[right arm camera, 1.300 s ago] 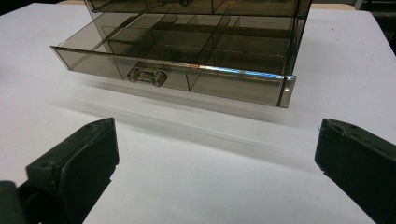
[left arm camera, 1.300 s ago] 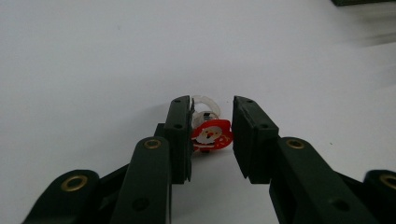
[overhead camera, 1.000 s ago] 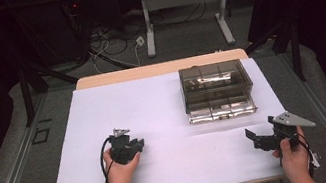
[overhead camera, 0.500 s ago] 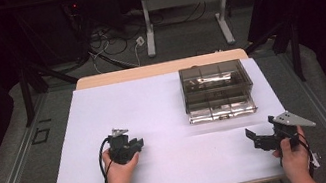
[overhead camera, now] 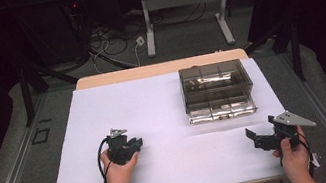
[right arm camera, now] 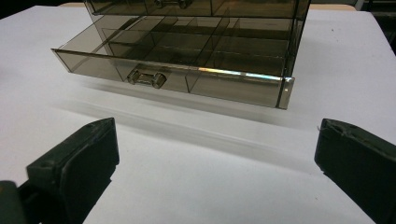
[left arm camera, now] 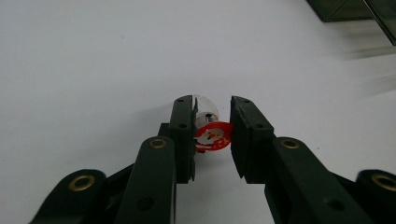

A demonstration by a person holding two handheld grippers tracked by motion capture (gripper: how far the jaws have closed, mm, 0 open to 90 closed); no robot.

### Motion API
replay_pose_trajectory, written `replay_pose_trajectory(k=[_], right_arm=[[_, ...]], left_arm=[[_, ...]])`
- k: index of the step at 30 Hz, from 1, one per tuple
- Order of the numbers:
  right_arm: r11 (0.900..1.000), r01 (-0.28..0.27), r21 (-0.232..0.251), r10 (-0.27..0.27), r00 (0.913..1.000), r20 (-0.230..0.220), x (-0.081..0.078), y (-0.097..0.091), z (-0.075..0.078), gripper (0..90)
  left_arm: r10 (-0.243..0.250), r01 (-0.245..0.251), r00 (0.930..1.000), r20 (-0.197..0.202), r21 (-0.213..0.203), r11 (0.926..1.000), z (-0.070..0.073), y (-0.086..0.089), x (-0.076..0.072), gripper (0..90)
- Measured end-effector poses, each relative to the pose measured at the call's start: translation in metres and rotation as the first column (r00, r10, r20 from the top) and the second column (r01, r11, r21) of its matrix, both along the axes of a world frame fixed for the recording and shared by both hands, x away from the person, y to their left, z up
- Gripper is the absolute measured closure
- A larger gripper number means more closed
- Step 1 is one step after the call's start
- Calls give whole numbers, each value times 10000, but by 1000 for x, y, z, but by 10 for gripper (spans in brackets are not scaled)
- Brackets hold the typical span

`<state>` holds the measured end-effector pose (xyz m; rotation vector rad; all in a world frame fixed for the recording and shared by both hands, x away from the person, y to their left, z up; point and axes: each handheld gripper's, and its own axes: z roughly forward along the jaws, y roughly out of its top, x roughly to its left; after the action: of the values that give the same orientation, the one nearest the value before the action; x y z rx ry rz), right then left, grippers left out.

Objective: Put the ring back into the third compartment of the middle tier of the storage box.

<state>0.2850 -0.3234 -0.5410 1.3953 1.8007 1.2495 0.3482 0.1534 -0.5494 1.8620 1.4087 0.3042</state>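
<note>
Nothing moved; white table (overhead camera: pixel 163 101) stands amid dark room.

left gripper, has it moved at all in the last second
No. In the high view the left gripper sits at the same spot on the white table cover, left of and nearer than the drawer box, as before.

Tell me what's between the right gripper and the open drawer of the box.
Nothing: in the right gripper view, bare white table runs from the right gripper to the drawer.
</note>
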Motion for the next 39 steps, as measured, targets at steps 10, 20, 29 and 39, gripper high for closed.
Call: replay_pose_trajectory(k=[10, 20, 29, 39], right_arm=[[10000, -54, -19, 54, 10000, -8, 0, -1, 0, 0], [10000, -54, -3, 54, 10000, 68, 1, -1, 0, 0], [10000, -19, 33, 19, 10000, 43, 1, -1, -1, 0], [10000, -60, 74, 60, 10000, -29, 0, -1, 0, 0]], left_arm=[[2, 0, 9999, 172, -127, 9999, 3, -1, -2, 714], [-8, 15, 9995, 312, -239, 9997, 5, 0, -4, 715], [-69, 93, 9982, 592, -403, 9991, 8, 0, -8, 715], [-102, 156, 9917, 1278, -414, 9990, 12, -3, -14, 715]])
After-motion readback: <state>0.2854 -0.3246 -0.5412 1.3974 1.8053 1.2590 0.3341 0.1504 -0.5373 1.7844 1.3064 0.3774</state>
